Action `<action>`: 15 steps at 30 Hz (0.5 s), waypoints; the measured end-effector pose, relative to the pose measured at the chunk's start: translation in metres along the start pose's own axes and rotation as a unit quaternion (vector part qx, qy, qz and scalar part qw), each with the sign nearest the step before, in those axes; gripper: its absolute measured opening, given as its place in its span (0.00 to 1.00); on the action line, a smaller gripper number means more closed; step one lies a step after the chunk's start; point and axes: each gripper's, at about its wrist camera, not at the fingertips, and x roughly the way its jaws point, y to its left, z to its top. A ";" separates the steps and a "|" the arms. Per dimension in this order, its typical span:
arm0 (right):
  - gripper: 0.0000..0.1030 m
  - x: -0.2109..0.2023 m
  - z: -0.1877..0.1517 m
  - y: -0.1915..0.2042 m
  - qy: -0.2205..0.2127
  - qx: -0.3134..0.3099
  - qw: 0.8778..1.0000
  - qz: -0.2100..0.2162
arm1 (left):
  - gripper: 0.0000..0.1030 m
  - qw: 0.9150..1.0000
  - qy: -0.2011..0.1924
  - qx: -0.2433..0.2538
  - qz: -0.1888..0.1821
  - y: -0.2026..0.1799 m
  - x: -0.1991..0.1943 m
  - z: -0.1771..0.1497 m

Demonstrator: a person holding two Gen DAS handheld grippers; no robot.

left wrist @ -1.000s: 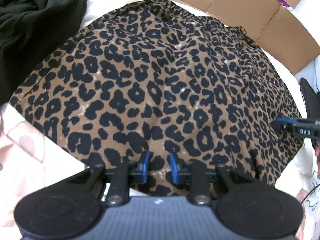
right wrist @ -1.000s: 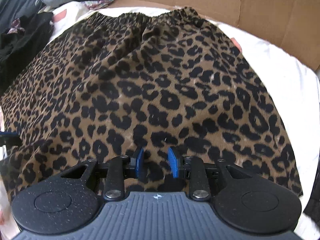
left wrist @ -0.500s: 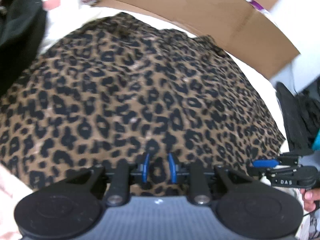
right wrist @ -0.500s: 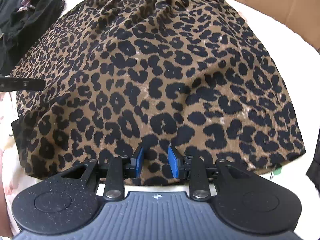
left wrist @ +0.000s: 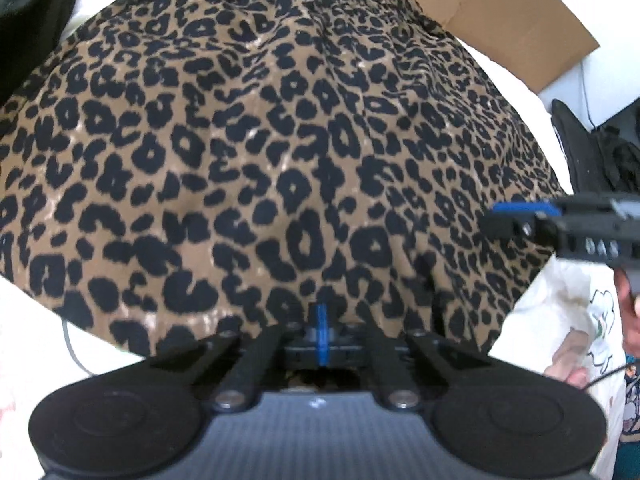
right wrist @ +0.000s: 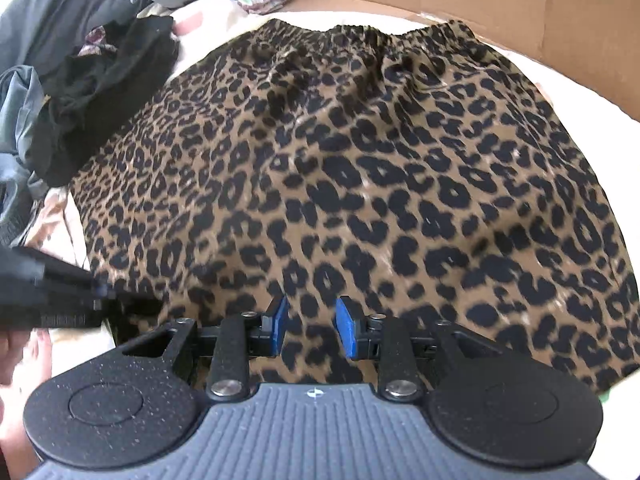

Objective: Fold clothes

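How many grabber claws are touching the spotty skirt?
2. The left gripper is pinched shut on the leopard skirt at its near hem. The right gripper is open, its fingers at the same hem further along.

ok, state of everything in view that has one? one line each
left gripper: shut, pinching the skirt's near hem
right gripper: open, over the near hem, holding nothing
leopard skirt: spread flat, unfolded, waistband at the far side
black garment: crumpled in a heap left of the skirt
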 end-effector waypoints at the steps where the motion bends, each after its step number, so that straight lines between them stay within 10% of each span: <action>1: 0.33 0.005 0.001 0.000 0.002 0.001 1.000 0.001 | 0.00 1.000 0.002 0.003 0.000 -0.002 0.001 0.001; 15: 0.33 0.020 -0.034 0.022 0.076 -0.006 0.997 0.022 | 0.01 1.000 0.017 0.004 -0.018 0.008 -0.016 -0.009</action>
